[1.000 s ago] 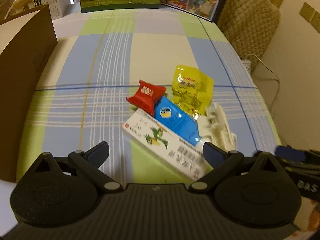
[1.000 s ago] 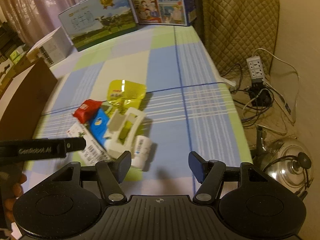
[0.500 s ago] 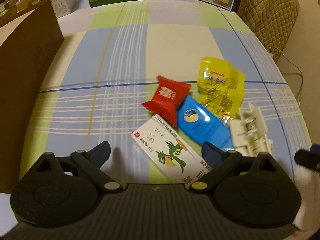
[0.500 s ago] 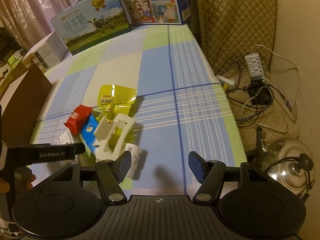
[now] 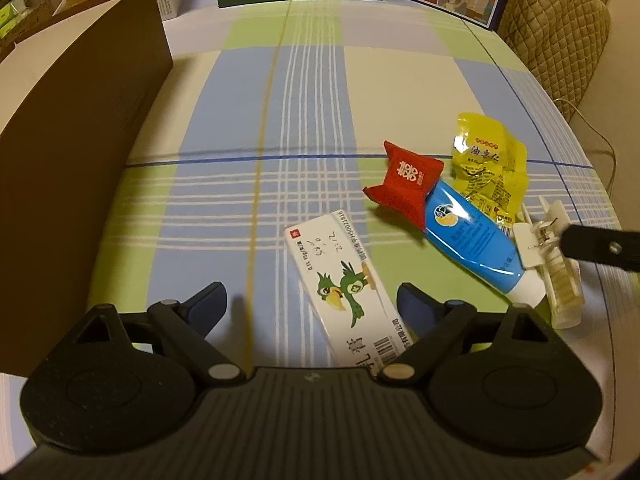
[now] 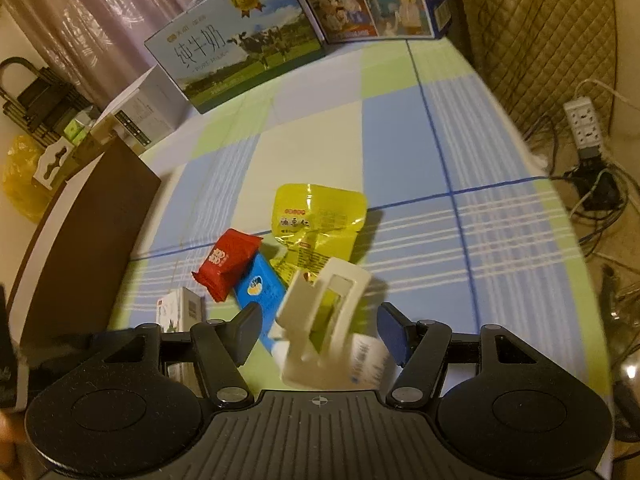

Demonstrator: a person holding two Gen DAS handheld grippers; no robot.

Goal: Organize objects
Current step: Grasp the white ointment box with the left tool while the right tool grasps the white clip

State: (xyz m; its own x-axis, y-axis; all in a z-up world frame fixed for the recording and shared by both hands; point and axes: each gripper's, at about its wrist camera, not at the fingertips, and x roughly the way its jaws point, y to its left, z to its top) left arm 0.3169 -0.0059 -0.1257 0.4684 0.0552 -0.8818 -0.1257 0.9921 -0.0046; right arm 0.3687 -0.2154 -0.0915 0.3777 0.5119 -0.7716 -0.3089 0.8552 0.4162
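On the plaid tablecloth [image 5: 312,100] lies a small pile. A white medicine box [image 5: 348,292] with a green bird sits between the fingers of my left gripper [image 5: 312,300], whose jaws are closing; the pads stand clear of it. Beyond it are a red packet [image 5: 404,184], a blue tube [image 5: 468,236], a yellow pouch [image 5: 488,164] and a white plastic clip [image 5: 556,264]. My right gripper [image 6: 320,322] hangs over the white clip [image 6: 324,312], open, with the clip between its fingers and a small white bottle [image 6: 366,364] under it. One finger [image 5: 600,246] of the right gripper shows in the left wrist view.
A tall brown cardboard box [image 5: 72,160] stands along the table's left side. Milk cartons [image 6: 236,60] line the far edge. Right of the table are a quilted chair [image 6: 540,28], a power strip [image 6: 580,120] with cables on the floor, and a metal kettle [image 6: 624,308].
Both grippers have come closer to the pile. The left one has sunk over the white box with its jaws slightly narrower. The right one has slid left until the white clip lies between its fingers.
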